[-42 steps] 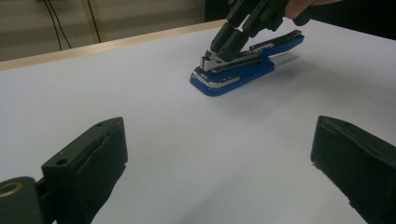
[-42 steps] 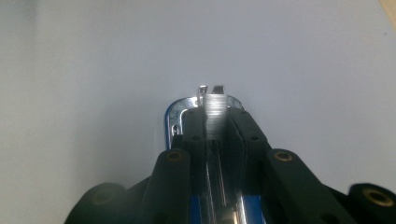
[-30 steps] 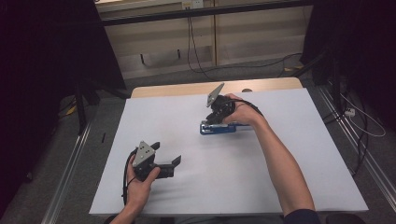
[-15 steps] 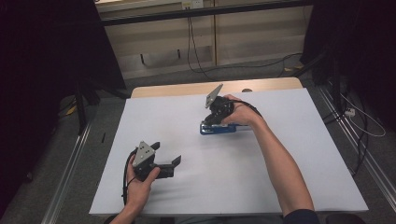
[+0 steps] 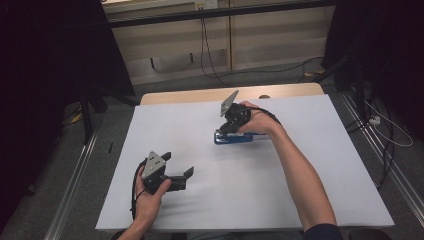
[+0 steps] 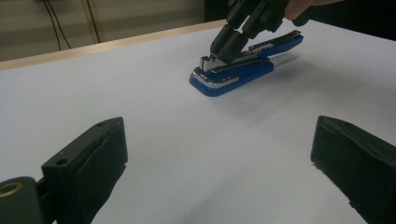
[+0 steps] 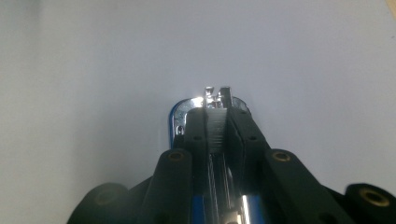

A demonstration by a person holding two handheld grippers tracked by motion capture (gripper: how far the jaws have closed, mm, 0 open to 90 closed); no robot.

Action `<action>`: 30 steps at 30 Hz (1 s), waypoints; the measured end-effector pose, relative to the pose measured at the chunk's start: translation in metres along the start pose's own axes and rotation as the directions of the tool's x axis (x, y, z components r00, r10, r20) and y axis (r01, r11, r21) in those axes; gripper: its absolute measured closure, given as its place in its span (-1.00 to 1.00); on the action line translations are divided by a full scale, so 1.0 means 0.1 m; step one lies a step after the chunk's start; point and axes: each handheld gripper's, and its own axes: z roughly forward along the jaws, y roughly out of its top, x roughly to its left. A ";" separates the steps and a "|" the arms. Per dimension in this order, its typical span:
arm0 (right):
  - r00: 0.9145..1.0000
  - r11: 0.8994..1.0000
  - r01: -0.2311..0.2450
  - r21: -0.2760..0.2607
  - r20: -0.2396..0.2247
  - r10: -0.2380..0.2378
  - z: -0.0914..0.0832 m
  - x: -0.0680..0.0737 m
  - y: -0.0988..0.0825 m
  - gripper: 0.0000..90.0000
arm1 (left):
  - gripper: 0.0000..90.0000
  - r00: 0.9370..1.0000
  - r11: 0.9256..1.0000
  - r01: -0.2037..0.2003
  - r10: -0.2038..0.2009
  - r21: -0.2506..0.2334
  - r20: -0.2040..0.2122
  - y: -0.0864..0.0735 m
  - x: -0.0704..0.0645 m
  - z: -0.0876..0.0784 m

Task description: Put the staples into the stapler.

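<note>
Nothing has shifted across the counter (image 5: 320, 200) except the right claw (image 7: 215, 108), whose jaws have just closed a little further on the metal magazine of the blue stapler (image 6: 243, 65). Its long axis runs parallel to the far edge. The left claw (image 5: 182, 175) waits open near the front-left corner, well apart.

Right claw (image 5: 225, 131) tilted down with jaws nearly together, left claw (image 5: 184, 176) spread wide.
</note>
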 end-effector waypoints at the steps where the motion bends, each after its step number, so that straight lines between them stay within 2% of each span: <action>1: 1.000 1.000 -0.013 0.000 -0.001 0.013 -0.01 0.00 0.00 0.76 | -0.91 1.000 1.000 -0.002 0.002 0.003 0.000 0.00 0.00 0.00; 7: 1.000 1.000 0.008 -0.006 0.009 -0.008 -0.06 -0.02 0.05 0.76 | -0.91 1.000 1.000 0.000 0.000 0.001 -0.002 0.00 0.00 0.00; 14: 0.999 0.999 0.050 0.020 0.010 -0.050 -0.04 -0.03 0.08 0.76 | -0.91 1.000 1.000 -0.004 0.004 0.001 0.001 0.00 0.00 -0.01; 20: 0.998 0.998 0.061 0.025 0.007 -0.061 -0.02 -0.03 0.08 0.76 | -0.91 1.000 1.000 -0.002 0.002 0.000 0.000 0.00 0.00 -0.01; 24: 0.997 0.995 0.082 0.048 0.009 -0.082 -0.01 -0.03 0.09 0.76 | -0.91 1.000 1.000 -0.004 0.004 0.001 0.001 0.00 0.00 -0.01; 30: 0.995 0.994 0.102 0.037 -0.003 -0.101 0.00 -0.03 0.10 0.76 | -0.91 1.000 1.000 0.001 -0.001 -0.001 -0.001 0.00 0.01 -0.01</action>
